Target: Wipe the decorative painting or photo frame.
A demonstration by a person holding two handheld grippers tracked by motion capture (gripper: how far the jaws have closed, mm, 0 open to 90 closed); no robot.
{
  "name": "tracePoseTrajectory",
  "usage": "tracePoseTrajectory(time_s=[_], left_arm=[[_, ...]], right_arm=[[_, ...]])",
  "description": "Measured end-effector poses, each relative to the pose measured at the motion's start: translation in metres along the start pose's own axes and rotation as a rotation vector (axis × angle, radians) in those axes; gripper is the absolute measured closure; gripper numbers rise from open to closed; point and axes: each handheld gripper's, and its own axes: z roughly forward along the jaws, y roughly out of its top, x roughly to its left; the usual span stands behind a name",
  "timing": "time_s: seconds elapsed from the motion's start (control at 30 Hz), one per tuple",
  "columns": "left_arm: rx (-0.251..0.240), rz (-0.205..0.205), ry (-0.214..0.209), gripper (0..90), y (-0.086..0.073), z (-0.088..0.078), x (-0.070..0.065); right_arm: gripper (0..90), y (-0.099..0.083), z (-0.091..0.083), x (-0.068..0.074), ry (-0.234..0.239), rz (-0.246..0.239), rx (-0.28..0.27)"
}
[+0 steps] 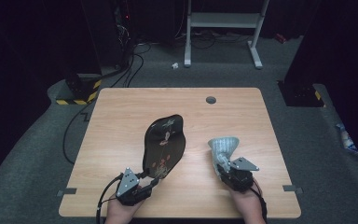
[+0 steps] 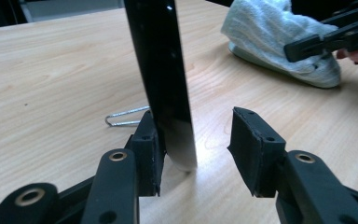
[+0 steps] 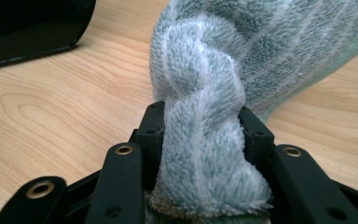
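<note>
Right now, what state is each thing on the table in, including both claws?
Black plate: standing on its edge, tilted, lower edge between the left claw's jaws.
Towel: bunched up, pinched at one end, the rest on the table.
Left claw: open, one jaw against the plate.
Right claw: shut on the towel.
Wire clip: lying flat behind the plate.

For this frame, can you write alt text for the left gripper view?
A glossy black plate stands on edge between the open jaws of the left gripper, touching one pad. Behind it on the wooden table, the right gripper clamps a pale towel.
</note>
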Motion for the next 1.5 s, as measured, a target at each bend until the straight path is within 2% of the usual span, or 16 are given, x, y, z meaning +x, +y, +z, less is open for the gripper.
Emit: tracePoseTrajectory(time_s=[0.33, 0.47, 0.6, 1.03, 1.2, 1.5], left_arm=[[0.012, 0.005, -0.005, 56.3, -0.002, 0.003, -0.003], [0.028, 0.025, -0.021, 56.4, -0.002, 0.008, -0.007], [0.042, 0.019, -0.038, 56.2, -0.002, 0.011, -0.009], [0.061, 0.069, -0.083, 51.3, -0.001, 0.019, -0.024], [0.070, 0.074, -0.109, 49.0, -0.001, 0.024, -0.028], [0.078, 0.095, -0.140, 47.9, 0.001, 0.032, -0.035]], right_arm=[[60.2, -0.001, 0.012, 0.002, 0.010, 0.016, 0.061], [58.5, -0.002, 0.015, 0.002, 0.017, 0.020, 0.081], [57.9, 0.000, 0.015, 0.001, 0.029, 0.025, 0.096], [55.5, 0.000, 0.013, 0.003, 0.017, -0.003, 0.073], [53.0, 0.003, 0.006, 0.000, 0.009, 0.008, 0.035], [47.6, -0.002, 0.002, -0.001, 0.024, 0.028, 0.024]])
